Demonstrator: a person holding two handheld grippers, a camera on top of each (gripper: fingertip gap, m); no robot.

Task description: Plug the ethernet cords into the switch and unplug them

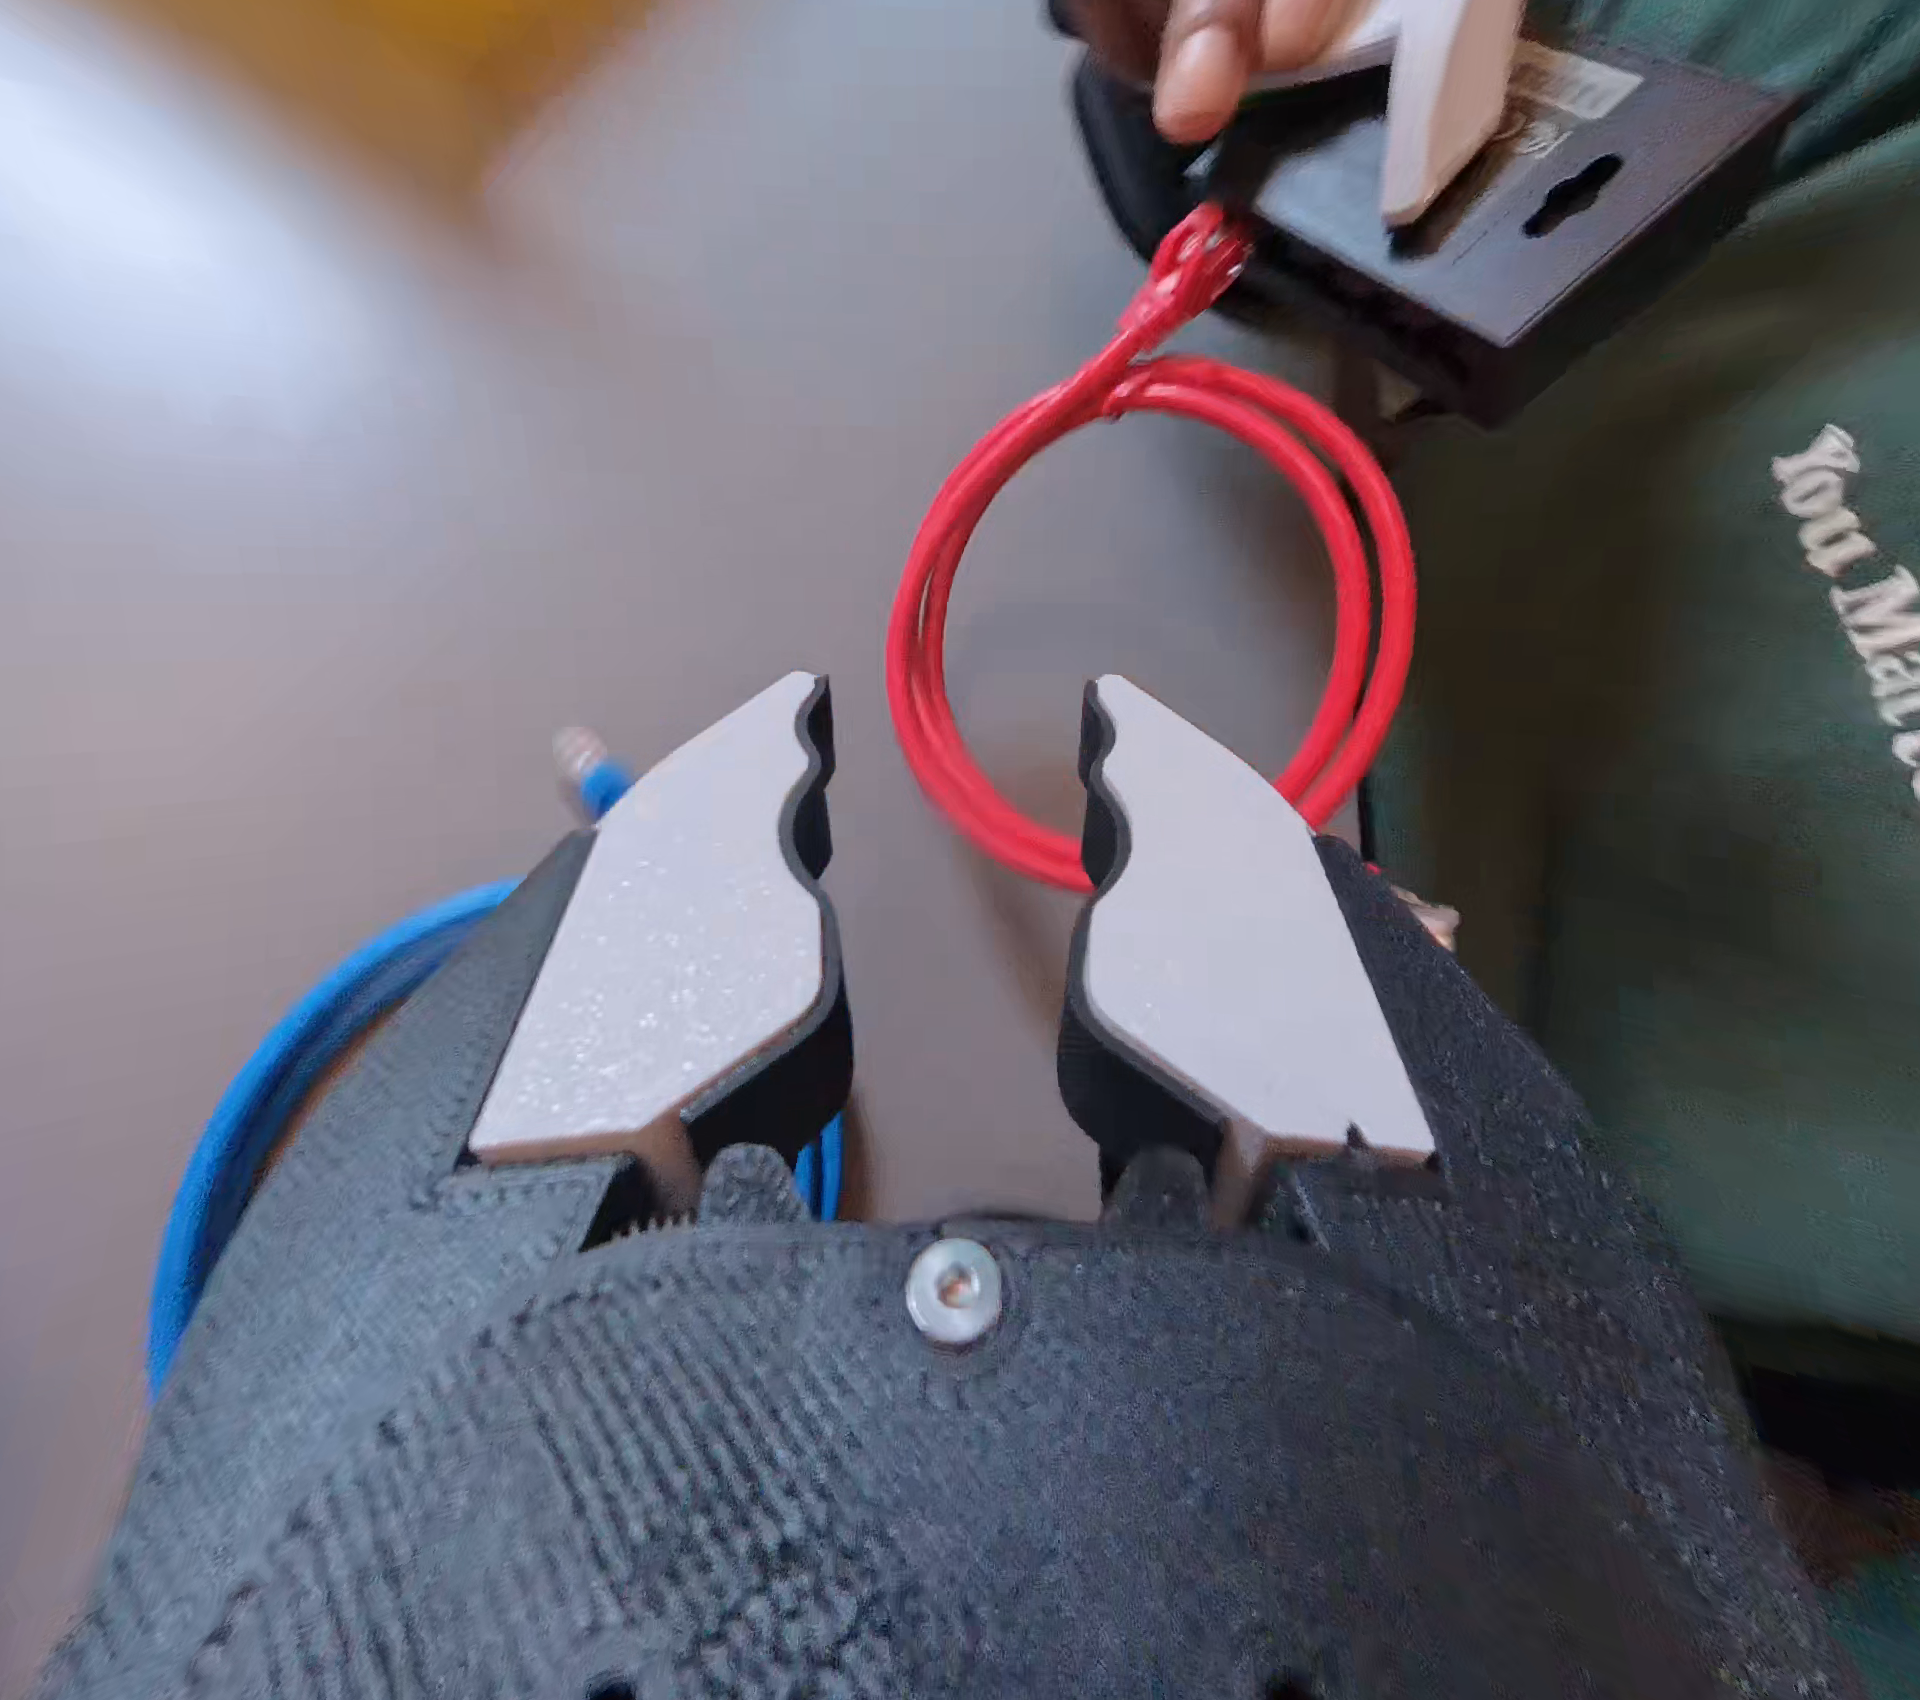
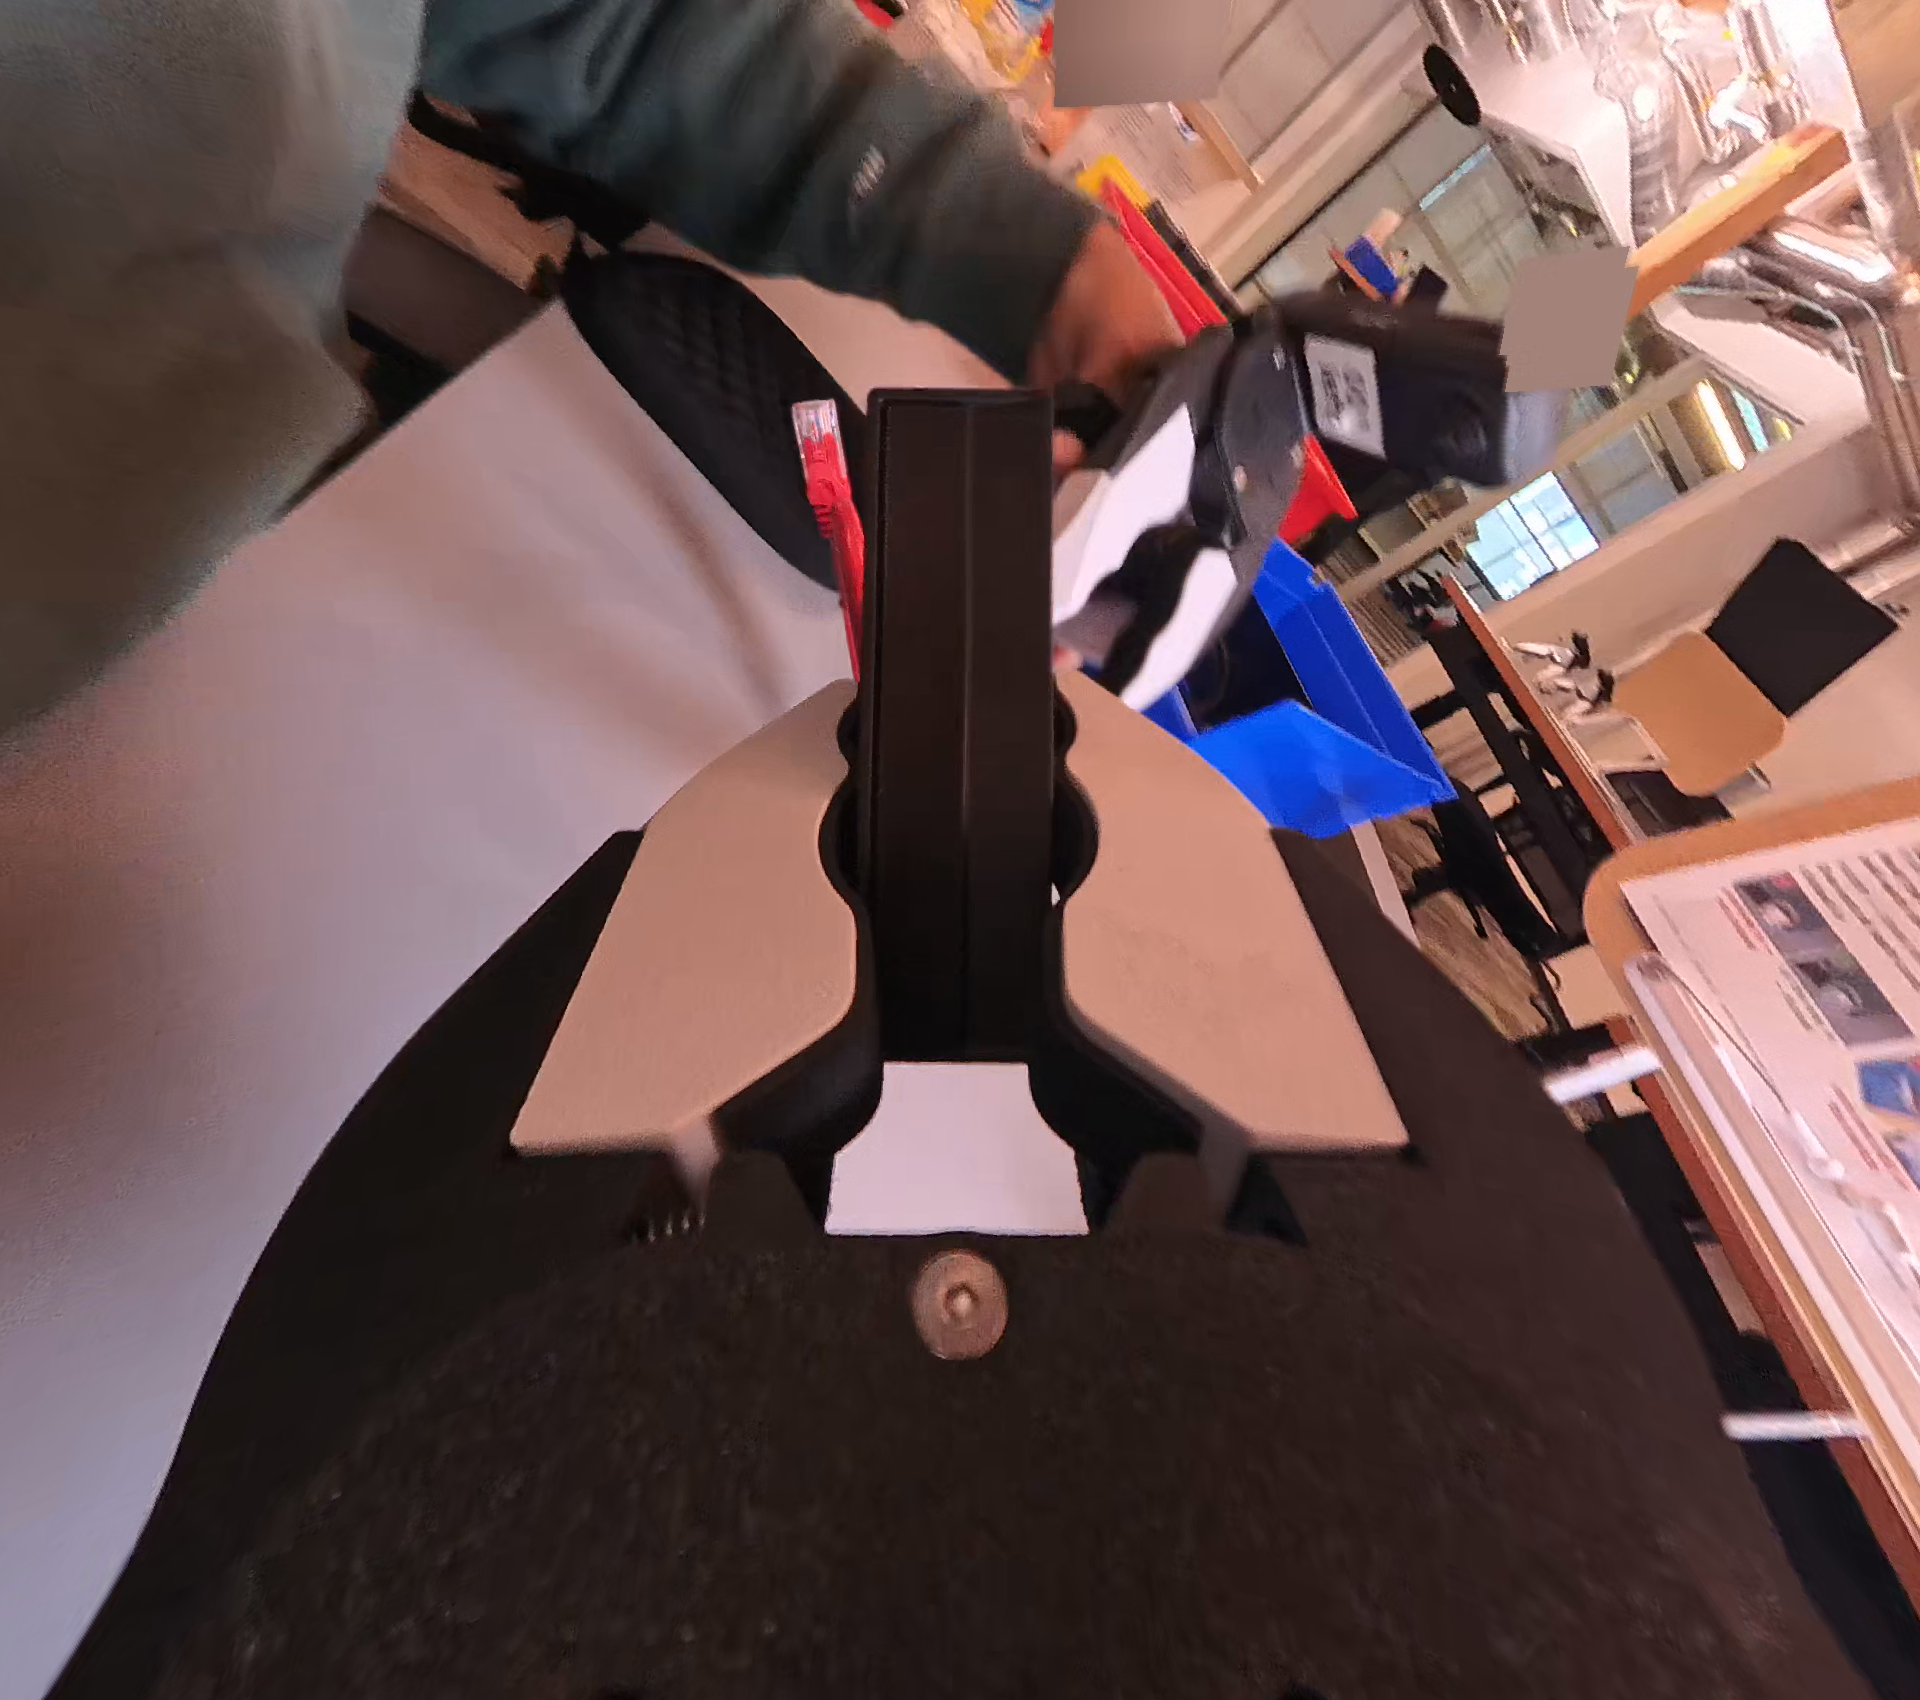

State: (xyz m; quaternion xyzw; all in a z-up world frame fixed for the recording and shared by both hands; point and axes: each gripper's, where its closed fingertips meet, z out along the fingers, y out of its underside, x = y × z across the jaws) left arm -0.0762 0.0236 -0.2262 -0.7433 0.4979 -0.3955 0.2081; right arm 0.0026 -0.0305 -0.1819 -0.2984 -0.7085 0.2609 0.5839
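The switch (image 1: 1496, 237) is a flat black box, held off the table and tilted, its port edge turned downward in the left wrist view; in the right wrist view it (image 2: 961, 715) is seen edge-on and upright. A red ethernet cord (image 1: 1143, 611) is plugged into a port at one end of that edge and hangs below in a tied double loop. A blue ethernet cord (image 1: 312, 1027), coiled, is seen lower left, its clear plug pointing up

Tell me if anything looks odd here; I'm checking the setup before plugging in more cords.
The switch is off the table, clamped in the right gripper and tilted. The coiled red cord hangs from it by one plug, its other plug loose. The left gripper is open and holds nothing.
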